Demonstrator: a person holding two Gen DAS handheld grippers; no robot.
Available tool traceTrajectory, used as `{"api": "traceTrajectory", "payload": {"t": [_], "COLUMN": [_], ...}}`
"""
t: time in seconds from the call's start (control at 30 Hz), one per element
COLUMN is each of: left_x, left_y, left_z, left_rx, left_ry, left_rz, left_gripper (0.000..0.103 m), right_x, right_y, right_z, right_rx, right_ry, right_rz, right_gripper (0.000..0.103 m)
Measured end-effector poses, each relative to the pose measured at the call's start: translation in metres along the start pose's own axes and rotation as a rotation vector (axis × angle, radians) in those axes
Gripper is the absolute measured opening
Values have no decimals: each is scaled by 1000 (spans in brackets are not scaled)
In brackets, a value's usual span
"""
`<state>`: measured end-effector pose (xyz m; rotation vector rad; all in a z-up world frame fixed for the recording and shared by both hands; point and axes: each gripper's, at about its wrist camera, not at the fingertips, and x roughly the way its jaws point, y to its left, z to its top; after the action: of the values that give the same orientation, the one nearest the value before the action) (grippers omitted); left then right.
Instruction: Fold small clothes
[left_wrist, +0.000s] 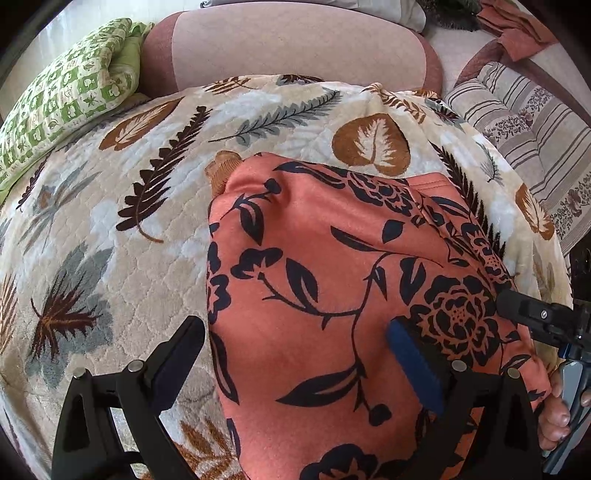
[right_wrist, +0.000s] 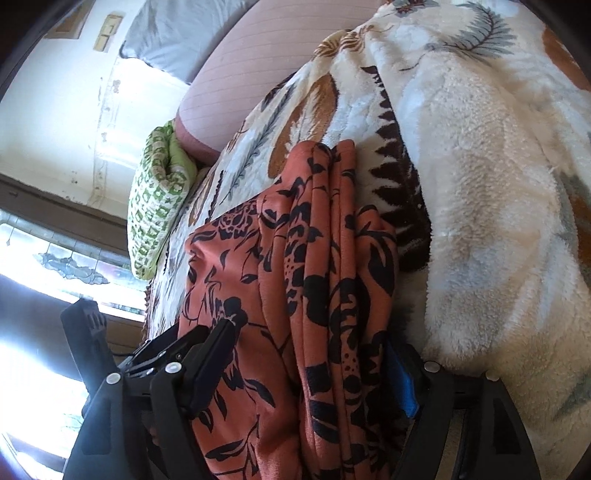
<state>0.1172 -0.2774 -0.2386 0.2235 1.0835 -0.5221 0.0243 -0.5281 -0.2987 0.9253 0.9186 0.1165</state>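
Observation:
A coral-orange garment with a black flower print (left_wrist: 332, 280) lies folded on a leaf-patterned blanket (left_wrist: 110, 221). My left gripper (left_wrist: 295, 354) is open, hovering over the garment's near left edge; its right finger (left_wrist: 413, 369) is above the cloth, its left finger (left_wrist: 177, 358) above the blanket. The right gripper shows at the right edge of the left wrist view (left_wrist: 535, 317), at the garment's right side. In the right wrist view, my right gripper (right_wrist: 310, 369) is wide apart around the garment's stacked folded layers (right_wrist: 325, 258); whether it presses them I cannot tell.
A green-and-white patterned pillow (left_wrist: 66, 99) lies at the far left of the blanket, and also shows in the right wrist view (right_wrist: 155, 206). A pink cushion (left_wrist: 288, 51) stands behind. A striped cushion (left_wrist: 528, 122) lies at the right.

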Motion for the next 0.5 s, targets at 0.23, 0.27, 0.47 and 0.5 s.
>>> {"api": "traceTrajectory", "payload": {"t": [0.23,0.27,0.47,0.5], "left_x": [2,2,6,7], "left_y": [2,2,1,1], "left_z": [0,0,3,4], "left_rx": [-6,-9,-26,-32], "left_ry": [11,14,62,74], "left_rz": [-11,-13,-51,-57], "left_gripper": [100,100,100,100], "right_x": [3,4,8,8], "right_y": [6,7,6,6], "right_z": [-7,-7,-8,-8], "right_rx": [-73,-81,-87,-89], "right_ry": [6,8,10,10], "right_rz": [-24,-28,-22,-22], "right_gripper": [69,69,69,69]}}
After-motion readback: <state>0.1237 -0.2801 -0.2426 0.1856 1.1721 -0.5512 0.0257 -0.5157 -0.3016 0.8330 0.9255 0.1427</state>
